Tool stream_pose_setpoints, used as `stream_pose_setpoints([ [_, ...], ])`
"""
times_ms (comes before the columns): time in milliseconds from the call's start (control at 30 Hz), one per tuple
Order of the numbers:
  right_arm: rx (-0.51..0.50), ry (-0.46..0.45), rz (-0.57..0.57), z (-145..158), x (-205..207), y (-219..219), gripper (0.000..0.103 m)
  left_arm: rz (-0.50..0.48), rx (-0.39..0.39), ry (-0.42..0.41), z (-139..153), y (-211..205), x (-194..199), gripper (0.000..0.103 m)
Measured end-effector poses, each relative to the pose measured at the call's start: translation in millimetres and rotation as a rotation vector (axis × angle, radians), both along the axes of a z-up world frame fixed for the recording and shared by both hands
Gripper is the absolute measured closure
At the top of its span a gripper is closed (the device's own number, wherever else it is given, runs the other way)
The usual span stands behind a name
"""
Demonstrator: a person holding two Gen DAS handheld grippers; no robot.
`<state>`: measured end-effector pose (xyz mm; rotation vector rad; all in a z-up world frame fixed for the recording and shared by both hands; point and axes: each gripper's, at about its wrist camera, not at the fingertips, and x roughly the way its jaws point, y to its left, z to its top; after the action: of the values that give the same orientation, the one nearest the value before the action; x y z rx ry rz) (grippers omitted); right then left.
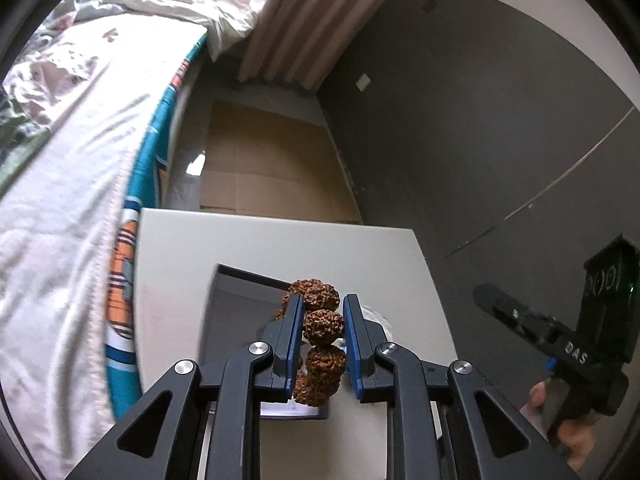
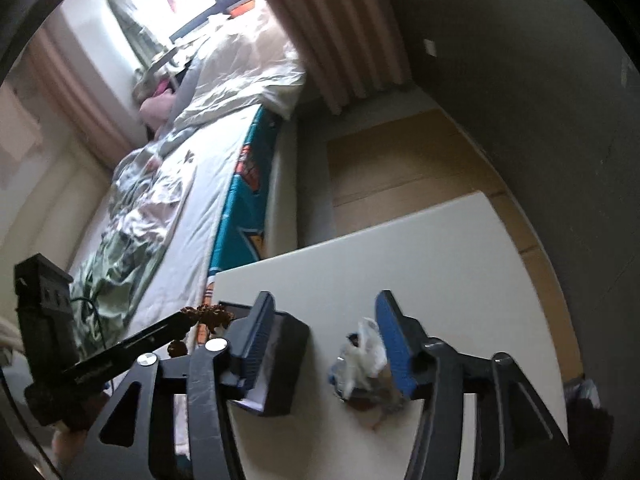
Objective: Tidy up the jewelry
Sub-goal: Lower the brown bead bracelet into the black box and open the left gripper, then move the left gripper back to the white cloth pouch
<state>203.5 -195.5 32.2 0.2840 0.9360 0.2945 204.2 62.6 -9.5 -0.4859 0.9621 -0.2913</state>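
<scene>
Left wrist view first, from its left edge: a bed [image 1: 60,168] with a rumpled pale quilt and a teal patterned sheet runs down the side, and a striped curtain [image 1: 304,20] hangs beyond its far end. Flattened cardboard [image 1: 272,160] lies on the floor between bed and dark wall. Nearer, a white table [image 1: 172,264] carries an open dark jewelry box [image 1: 232,304]. Over that box the left gripper [image 1: 322,340] has its blue-padded jaws set narrow on a bracelet of knobbly brown beads [image 1: 323,326]; the strand runs lengthwise between the pads, with the top bead poking out past the fingertips (whether both pads press the beads or only one touches is hard to tell). A bit of crumpled white plastic shows just right of the right finger. Far right, the right gripper [image 1: 486,296] appears side-on, a hand [image 1: 560,420] on its handle.

Right wrist view: at left, the left gripper [image 2: 200,314] reaches in with the brown beads at its tip, above the box's [image 2: 280,364] near corner. Centre, the right gripper [image 2: 326,328] has its jaws wide, nothing pinched. Between its fingers, lying on the table [image 2: 440,264], sits a crumpled clear plastic bag [image 2: 360,360] with small dark and reddish pieces inside, close against the right blue pad.
</scene>
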Motion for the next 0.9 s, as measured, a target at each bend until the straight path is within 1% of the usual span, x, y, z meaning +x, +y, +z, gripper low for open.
stream_pose_setpoints([
  [33, 0.01, 0.005, -0.007, -2.5, -2.5, -5.6, 0.035, 0.002, 0.014, 0.007, -2.6, -1.1, 3.0, 0.082],
  [133, 0.047, 0.039, -0.026, -13.7, -10.8, -25.9, 0.026, 0.043, 0.19, 0.071, -16.2, -10.0, 12.0, 0.081],
  [167, 0.054, 0.046, -0.036, -16.6, -13.0, -31.5, 0.024, 0.04, 0.193, 0.081, -19.7, -10.9, 14.0, 0.081],
  [233, 0.083, 0.06, -0.066, -22.4, -18.1, -47.3, 0.021, 0.037, 0.168, 0.113, -26.4, -9.9, 17.7, 0.081],
  [300, 0.095, 0.067, -0.079, -25.6, -20.2, -55.5, 0.017, 0.034, 0.181, 0.11, -25.6, -13.3, 18.1, 0.081],
  [367, 0.092, 0.074, -0.085, -29.9, -21.3, -62.1, 0.015, 0.025, 0.189, 0.1, -22.9, -19.7, 17.3, 0.072],
  [433, 0.092, 0.089, -0.082, -34.2, -19.3, -64.5, 0.014, 0.007, 0.179, 0.083, -21.5, -27.5, 17.8, 0.049],
  [500, 0.101, 0.101, -0.074, -38.1, -17.9, -66.1, 0.014, -0.009, 0.181, 0.063, -19.4, -39.1, 17.6, 0.042],
  [567, 0.102, 0.111, -0.068, -41.9, -16.8, -65.7, 0.014, -0.031, 0.179, 0.053, -18.1, -46.8, 16.1, 0.042],
  [667, 0.091, 0.13, -0.086, -47.3, -14.1, -70.6, 0.014, -0.073, 0.154, 0.042, -19.1, -65.2, 17.3, 0.042],
  [800, 0.098, 0.161, -0.114, -55.3, -10.8, -82.3, 0.014, -0.137, 0.17, 0.035, -21.6, -90.7, 16.3, 0.042],
  [900, 0.113, 0.159, -0.138, -56.4, -10.4, -91.6, 0.014, -0.178, 0.181, 0.04, -26.0, -109.1, 17.2, 0.042],
])
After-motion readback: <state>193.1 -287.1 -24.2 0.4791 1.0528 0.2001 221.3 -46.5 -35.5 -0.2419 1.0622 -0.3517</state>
